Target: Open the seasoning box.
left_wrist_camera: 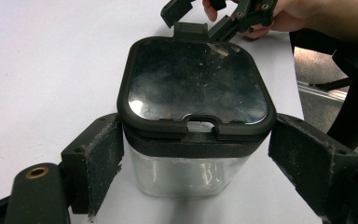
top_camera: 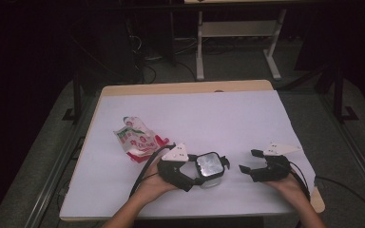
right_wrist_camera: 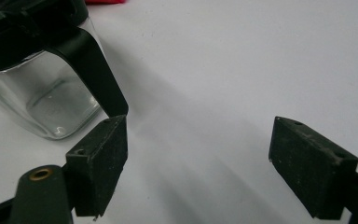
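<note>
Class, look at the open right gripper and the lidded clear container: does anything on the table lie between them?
Nothing visible does. The right gripper sits open just beside the container, with bare white table between. The left gripper straddles the container's sides, and the red-and-white packet lies off on the far side.

A clear container (top_camera: 211, 176) with a black lid (left_wrist_camera: 196, 84) sits on a white surface (top_camera: 228, 114) near a crumpled red, white and green packet (top_camera: 136, 138).

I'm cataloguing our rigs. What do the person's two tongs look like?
Both are black, each with two jaws lined by flat, scuffed black pads. The left tongs and right tongs each carry a pale triangular plate with small dark markings, and a black cable trails from each. The forearms are bare, no sleeves.
</note>
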`<state>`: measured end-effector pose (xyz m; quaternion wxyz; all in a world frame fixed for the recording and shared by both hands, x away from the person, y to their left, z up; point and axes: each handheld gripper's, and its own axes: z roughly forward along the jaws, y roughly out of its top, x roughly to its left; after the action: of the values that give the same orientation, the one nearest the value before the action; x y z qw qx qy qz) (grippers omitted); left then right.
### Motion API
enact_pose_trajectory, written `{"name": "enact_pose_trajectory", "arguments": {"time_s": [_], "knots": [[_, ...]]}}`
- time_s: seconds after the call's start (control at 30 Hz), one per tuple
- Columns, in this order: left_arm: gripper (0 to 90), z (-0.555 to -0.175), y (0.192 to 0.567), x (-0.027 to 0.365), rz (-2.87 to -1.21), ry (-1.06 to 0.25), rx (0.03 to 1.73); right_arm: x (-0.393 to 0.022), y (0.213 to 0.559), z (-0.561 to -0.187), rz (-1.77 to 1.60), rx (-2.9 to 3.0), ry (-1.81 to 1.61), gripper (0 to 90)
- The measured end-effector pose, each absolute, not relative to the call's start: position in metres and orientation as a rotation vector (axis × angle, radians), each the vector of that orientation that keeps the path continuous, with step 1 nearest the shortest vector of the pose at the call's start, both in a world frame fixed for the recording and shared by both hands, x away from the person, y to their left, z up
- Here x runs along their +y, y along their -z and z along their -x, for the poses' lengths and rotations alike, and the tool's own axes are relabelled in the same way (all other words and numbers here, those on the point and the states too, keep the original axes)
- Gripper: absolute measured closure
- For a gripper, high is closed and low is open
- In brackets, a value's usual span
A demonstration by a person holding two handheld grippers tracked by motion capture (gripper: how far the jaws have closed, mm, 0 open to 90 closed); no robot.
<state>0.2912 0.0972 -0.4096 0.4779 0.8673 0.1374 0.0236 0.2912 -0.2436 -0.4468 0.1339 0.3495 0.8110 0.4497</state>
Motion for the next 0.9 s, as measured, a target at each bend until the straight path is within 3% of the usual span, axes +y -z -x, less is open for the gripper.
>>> {"name": "enact_pose_trajectory", "arguments": {"time_s": [0.9], "knots": [[20.4, -0.289, 0.398, 0.099, -2.079, -0.074, 0.335, -0.243, 0.447, -0.291, -1.018, 2.352, -1.304, 19.0]]}}
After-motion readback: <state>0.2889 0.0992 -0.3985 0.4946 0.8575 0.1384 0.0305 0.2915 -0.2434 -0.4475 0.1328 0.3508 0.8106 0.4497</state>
